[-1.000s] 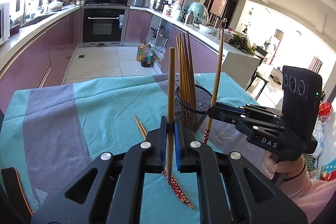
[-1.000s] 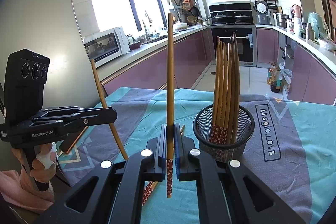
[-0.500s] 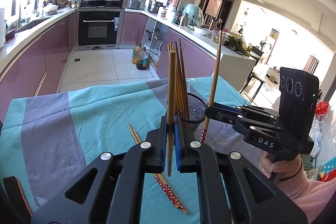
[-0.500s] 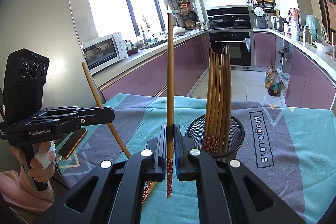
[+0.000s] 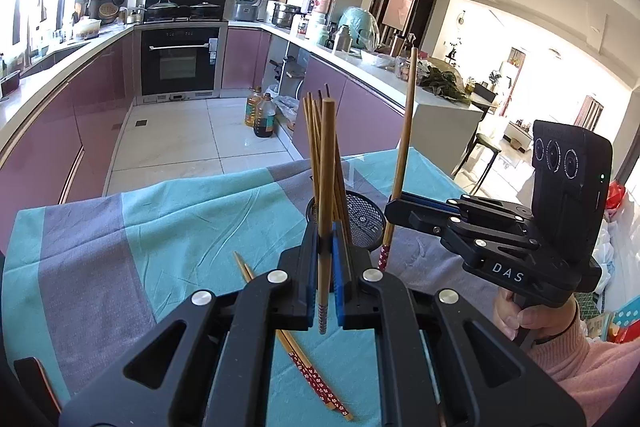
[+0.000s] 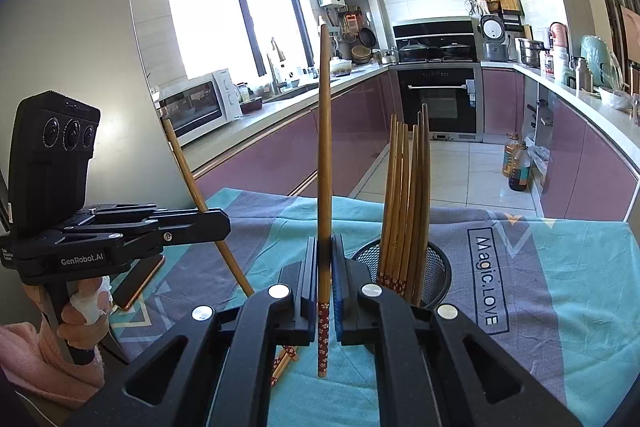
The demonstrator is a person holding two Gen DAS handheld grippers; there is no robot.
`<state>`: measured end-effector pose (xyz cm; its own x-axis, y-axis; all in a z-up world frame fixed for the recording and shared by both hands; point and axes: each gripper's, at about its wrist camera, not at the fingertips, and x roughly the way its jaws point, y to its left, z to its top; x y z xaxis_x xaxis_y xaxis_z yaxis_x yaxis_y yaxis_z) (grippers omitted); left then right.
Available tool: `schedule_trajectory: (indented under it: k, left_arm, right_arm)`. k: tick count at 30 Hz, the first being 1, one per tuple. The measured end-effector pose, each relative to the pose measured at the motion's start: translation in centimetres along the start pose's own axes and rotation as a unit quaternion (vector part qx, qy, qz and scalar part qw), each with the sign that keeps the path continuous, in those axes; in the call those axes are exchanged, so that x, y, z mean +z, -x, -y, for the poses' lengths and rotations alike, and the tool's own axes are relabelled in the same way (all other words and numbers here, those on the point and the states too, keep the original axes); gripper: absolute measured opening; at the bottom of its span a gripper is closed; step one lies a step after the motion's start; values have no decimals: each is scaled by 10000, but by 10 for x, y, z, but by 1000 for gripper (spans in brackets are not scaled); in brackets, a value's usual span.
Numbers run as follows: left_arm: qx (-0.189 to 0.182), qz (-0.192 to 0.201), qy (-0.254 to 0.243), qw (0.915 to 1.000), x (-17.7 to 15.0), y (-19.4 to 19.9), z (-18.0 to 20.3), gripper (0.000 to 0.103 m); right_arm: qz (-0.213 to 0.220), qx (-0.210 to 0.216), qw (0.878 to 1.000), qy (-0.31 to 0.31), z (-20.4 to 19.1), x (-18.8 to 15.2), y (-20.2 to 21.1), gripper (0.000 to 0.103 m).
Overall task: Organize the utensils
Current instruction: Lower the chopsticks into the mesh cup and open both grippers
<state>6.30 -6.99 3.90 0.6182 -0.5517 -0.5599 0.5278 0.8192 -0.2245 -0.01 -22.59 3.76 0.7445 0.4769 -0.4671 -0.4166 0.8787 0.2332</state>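
One slim wooden chopstick (image 5: 326,187) is clamped upright in the left gripper (image 5: 325,263), another (image 6: 324,163) in the right gripper (image 6: 325,267); more are bundled in the round black mesh holder (image 6: 434,267) on the cloth-covered desk (image 6: 560,287).

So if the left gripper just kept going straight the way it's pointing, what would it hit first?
Most likely the black mesh holder of chopsticks: it stands right past the left gripper, slightly to the right of its line. The held chopstick would probably touch the standing ones first, though depth is hard to judge here.
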Motion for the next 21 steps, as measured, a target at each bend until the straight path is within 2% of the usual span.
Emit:
schedule_trajectory:
  k: [21]
  left_arm:
    - [-295, 397, -143, 9987, 39, 14, 8, 7]
  right_arm:
    - [336, -108, 9993, 156, 7, 29, 10, 6]
